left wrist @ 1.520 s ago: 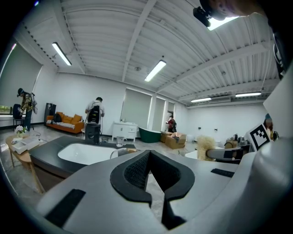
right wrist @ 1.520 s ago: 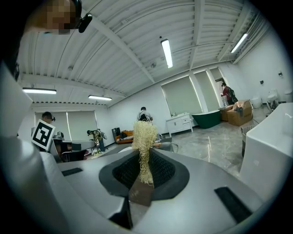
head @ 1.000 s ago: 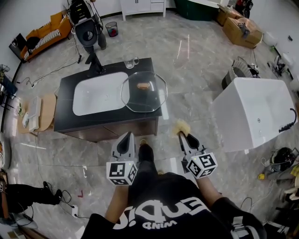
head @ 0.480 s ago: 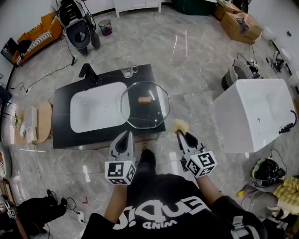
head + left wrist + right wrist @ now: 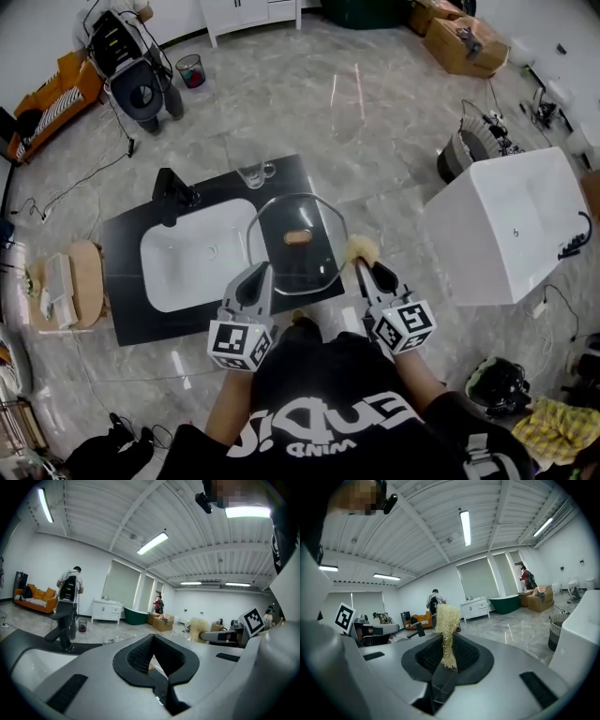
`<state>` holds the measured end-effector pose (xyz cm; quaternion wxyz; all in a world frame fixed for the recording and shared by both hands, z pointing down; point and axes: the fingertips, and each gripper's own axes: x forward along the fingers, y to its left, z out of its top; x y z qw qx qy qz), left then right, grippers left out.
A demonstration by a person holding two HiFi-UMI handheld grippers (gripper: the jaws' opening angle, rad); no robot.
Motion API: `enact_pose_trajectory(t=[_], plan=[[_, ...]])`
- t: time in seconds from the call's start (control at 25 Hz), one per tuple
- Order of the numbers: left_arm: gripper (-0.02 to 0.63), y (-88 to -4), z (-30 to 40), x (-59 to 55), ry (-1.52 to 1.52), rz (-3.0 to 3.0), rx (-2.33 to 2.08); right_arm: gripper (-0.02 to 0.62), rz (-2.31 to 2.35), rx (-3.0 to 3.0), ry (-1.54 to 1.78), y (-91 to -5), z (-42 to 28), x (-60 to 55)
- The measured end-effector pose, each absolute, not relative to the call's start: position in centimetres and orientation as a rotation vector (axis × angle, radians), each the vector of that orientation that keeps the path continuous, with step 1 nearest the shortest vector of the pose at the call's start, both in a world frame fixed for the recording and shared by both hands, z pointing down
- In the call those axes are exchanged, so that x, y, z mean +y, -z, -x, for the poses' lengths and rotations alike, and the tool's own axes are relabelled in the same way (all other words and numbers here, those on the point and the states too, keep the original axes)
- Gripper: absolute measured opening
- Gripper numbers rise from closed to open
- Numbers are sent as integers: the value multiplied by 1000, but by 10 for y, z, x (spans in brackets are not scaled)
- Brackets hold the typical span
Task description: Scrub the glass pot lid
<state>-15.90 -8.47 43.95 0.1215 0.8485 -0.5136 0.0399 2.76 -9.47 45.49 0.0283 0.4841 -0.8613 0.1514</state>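
White bathtub at right, glass mug near black faucet, orange sofa, cardboard boxes

The person's grey two-jaw left gripper is held out ahead of the chest, pointing forward and slightly downward. Its dark-padded jaws are pressed together with nothing between them. Level with it on its right, with a gap between, the matching grey right gripper points the same way. Its jaws are clamped on a pale yellow fibrous scrubber that sticks up past their tips. Each gripper's marker cube sits at its rear end. Both forearms reach forward, roughly parallel.
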Motion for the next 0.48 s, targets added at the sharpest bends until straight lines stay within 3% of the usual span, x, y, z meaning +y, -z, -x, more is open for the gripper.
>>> enact_pose_trajectory(t=[0.16, 0.36, 0.48], plan=[[27, -441, 156, -105, -141, -2504, -1442, 47, -1512, -2630, -474, -455, -28, -109], [164, -444, 145, -123, -188, -2530, -1371, 46, -1518, -2617, -495, -456, -35, -127], [282, -443, 141, -134, -182, -2534, -1361, 46, -1497, -2633, -490, -457, -37, -138]])
